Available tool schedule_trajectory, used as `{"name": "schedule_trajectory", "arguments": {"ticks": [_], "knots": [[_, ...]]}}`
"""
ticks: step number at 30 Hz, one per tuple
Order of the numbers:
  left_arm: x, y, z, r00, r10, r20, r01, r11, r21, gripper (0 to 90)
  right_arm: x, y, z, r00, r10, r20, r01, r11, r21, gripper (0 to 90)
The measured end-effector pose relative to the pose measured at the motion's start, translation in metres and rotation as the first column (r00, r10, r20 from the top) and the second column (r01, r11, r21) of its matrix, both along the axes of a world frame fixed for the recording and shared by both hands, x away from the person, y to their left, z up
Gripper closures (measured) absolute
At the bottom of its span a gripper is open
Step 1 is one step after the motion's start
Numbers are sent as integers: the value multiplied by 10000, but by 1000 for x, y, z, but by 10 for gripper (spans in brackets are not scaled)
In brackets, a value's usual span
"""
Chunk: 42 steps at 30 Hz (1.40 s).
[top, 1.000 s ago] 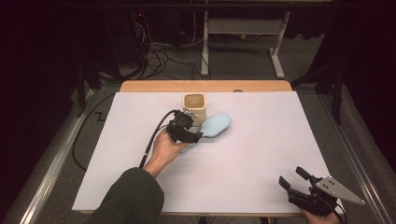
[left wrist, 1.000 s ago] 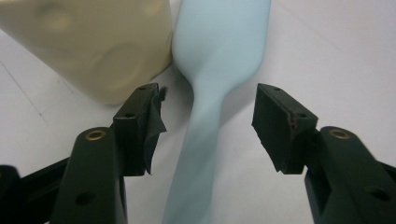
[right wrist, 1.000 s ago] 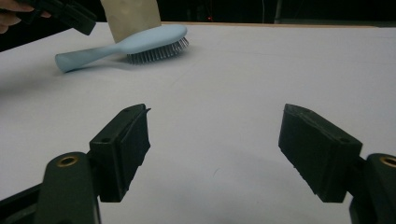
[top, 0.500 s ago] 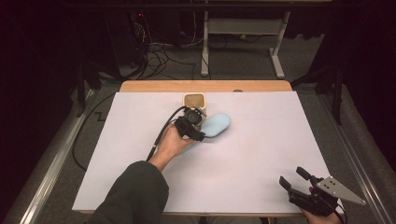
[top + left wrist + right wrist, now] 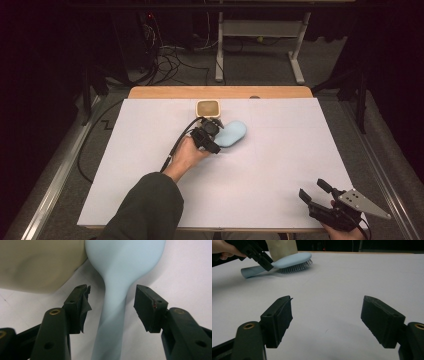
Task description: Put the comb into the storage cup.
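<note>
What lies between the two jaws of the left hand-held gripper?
The light blue hairbrush handle lies between them in the left gripper view; the jaws, just closing, do not touch it yet.

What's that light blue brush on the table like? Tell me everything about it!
The hairbrush is pale blue and looks like smooth plastic, with a rounded oval head and a slim handle. It lies bristles down on the white table cover, right next to a beige cup. The left hand-held gripper has its jaws on either side of the handle; they have just been closing, but the pads don't press on it yet.
</note>
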<state>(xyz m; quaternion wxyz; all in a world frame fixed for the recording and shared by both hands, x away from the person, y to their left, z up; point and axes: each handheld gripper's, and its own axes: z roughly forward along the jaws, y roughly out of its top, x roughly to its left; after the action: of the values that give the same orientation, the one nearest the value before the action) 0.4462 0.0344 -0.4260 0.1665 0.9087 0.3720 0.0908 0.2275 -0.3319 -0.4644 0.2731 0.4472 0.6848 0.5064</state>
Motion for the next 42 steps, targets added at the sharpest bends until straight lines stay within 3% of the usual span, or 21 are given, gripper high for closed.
{"name": "schedule_trajectory", "arguments": {"ticks": [17,28,37,42], "knots": [[7,-3,-12,9987,99,-500,-91,9998,162,490,1,1,-1,10000,53,21,-52,10000,-20,255],[10,-1,-12,9963,-105,-853,93,9999,-140,579,1,2,-1,10000,63,-2,-63,9999,-79,256],[9,-4,-12,9963,-304,-798,296,9995,-124,679,1,3,-1,9999,121,41,-120,9998,-159,261],[9,-5,-11,9957,-434,-820,437,9990,22,688,1,3,-1,9999,111,63,-110,9998,-171,262]]}}
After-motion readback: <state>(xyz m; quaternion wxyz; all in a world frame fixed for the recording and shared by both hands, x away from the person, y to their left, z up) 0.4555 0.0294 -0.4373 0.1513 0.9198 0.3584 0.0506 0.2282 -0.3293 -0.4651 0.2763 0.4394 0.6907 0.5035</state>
